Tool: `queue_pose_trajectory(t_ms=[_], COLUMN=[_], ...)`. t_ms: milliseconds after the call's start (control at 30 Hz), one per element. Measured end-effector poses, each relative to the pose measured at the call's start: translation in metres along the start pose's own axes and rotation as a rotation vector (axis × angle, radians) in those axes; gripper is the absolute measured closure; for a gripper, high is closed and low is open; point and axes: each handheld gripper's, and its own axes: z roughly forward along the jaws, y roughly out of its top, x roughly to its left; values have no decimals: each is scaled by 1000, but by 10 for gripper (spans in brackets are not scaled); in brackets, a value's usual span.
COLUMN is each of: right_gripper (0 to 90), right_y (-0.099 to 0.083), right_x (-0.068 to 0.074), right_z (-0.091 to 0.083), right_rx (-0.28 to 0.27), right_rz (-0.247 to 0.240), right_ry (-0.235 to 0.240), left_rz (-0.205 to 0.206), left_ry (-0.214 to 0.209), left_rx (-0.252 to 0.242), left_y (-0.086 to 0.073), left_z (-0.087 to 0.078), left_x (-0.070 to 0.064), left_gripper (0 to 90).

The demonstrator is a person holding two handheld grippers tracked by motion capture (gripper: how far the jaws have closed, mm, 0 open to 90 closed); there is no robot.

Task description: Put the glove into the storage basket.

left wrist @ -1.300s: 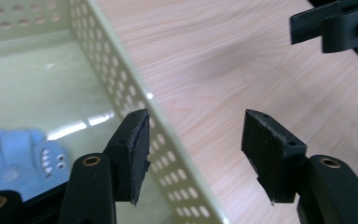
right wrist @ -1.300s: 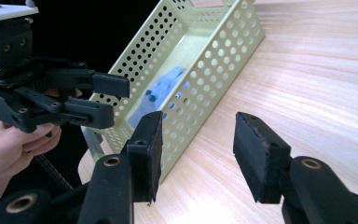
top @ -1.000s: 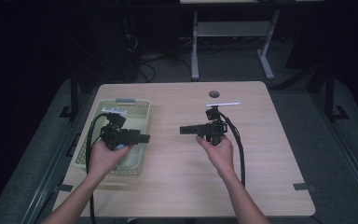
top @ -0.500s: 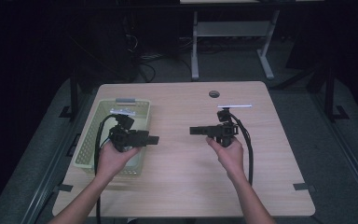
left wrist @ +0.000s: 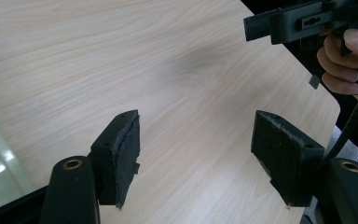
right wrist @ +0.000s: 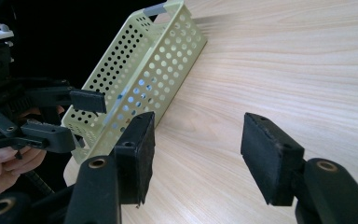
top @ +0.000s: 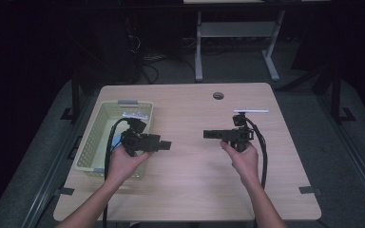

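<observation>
Two hand-held grippers face each other over the wooden table (top: 190, 180). My left gripper (top: 165, 145) hovers beside the pale green perforated basket (top: 91, 142), pointing right. In the left gripper view my left gripper (left wrist: 193, 151) stands open with only bare wood between its pads. My right gripper (top: 208, 134) is held right of centre, pointing left. My right gripper (right wrist: 196, 154) is open too and holds nothing. The basket (right wrist: 144, 70) holds a white item (top: 135, 115) and something blue (top: 116, 139).
A thin white strip (top: 251, 111) lies on the table behind the right hand. A round cable hole (top: 218, 95) sits near the far edge. Table legs and cables stand on the dark floor beyond. Black cables trail from both grippers along the forearms.
Both hands have drifted slightly toward the near edge, the right one also a little rightward. The jaws stay open throughout.
</observation>
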Motion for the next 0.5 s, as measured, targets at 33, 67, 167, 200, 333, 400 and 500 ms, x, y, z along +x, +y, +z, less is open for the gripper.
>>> queue_pose_trajectory(t_ms=[33,67,167,200,333,400,500], right_gripper=[442,441,437,435,426,423,407], right_y=[-1,-1,-3,-4,-6,-6,-8], right_x=[-1,-2,-6,-7,-11,-13,-17], right_z=[-2,-3,-10,-12,-18,-19,-24], right_rx=[-2,-6,-18,-18,-25,-29,-29], right_rz=[2,-1,8,11,20,21,29], right_ry=[0,-2,-5,-5,-4,-5,-8], left_rz=[1,6,8,9,25,29,37], left_ry=[-2,-2,-6,-6,-23,-26,-34], left_rx=[-1,2,-4,-6,-7,-9,-2], left_y=[0,0,1,1,0,0,-1], left_z=[1,2,4,5,7,9,13], left_x=[-1,-1,-4,-5,-10,-12,-15], left_gripper=[323,322,319,318,318,318,315])
